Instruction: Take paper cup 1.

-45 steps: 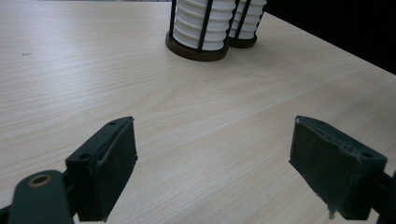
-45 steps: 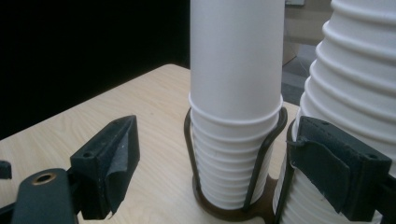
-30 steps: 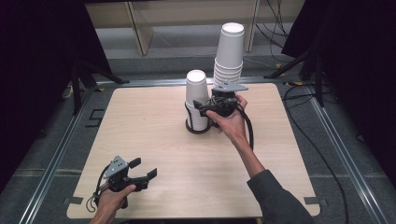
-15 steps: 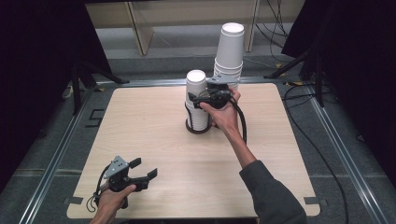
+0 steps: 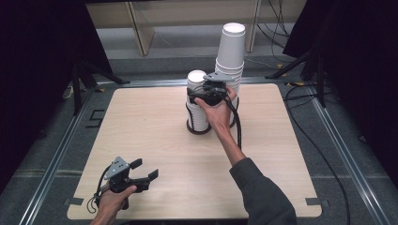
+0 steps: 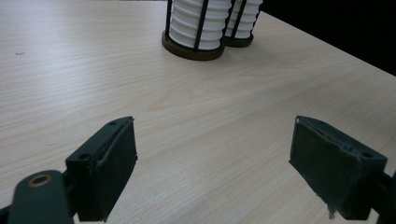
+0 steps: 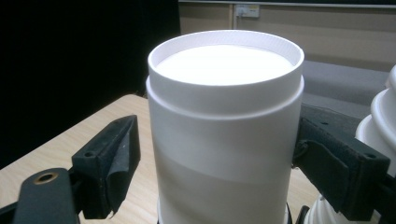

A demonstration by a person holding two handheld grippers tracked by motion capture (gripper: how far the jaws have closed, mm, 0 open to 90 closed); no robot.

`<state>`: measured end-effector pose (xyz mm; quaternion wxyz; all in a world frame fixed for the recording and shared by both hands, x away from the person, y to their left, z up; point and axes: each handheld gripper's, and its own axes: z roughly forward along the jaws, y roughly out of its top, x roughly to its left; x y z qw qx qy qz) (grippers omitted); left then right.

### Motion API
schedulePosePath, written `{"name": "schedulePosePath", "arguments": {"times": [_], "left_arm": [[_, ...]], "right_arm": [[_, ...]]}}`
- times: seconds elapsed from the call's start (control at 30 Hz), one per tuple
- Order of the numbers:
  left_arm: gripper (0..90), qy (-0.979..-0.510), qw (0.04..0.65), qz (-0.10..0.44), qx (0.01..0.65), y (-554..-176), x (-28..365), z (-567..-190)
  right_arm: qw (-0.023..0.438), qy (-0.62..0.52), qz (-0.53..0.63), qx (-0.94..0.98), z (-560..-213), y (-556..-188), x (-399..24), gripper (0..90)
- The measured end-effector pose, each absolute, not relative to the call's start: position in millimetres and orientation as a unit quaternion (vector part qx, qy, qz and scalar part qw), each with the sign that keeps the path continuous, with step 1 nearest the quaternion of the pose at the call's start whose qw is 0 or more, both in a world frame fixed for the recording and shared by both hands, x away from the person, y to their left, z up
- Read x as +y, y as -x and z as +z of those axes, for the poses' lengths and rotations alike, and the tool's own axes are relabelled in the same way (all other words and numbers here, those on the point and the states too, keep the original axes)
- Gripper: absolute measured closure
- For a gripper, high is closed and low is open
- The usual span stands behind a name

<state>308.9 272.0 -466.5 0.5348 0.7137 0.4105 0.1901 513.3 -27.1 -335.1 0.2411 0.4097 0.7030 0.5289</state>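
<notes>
White cup (image 7: pixel 225 135) sits upside down on the short stack, w/ the right gripper (image 5: pixel 205 90) jaws apart round it, ready to squeeze. Left gripper (image 5: pixel 141 172) waits, jaws apart.

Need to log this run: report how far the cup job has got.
Done: two cup stacks stand in holders, the tall stack behind. In hand: the right gripper straddles the top cup of the short stack, jaws not yet closed on it. The left gripper waits open near the table edge. Left: gripping and moving that cup.

left gripper (image 5: pixel 143 171) low, jaws spread | right gripper (image 5: pixel 199 89) arm outstretched, jaws apart
</notes>
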Motion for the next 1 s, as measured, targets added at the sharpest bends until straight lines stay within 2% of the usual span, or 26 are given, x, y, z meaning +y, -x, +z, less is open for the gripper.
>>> {"name": "schedulePosePath", "arguments": {"times": [0.63,1.0], "left_arm": [[14.3,-0.715,0.535,0.190,0.408,-309,272,-466],[14.3,-0.715,0.535,0.189,0.408,-309,272,-466]], "right_arm": [[0.262,-0.449,0.522,0.677,-339,-518,-14,15.3],[0.269,-0.455,0.516,0.673,-337,-518,-11,19.7]]}}
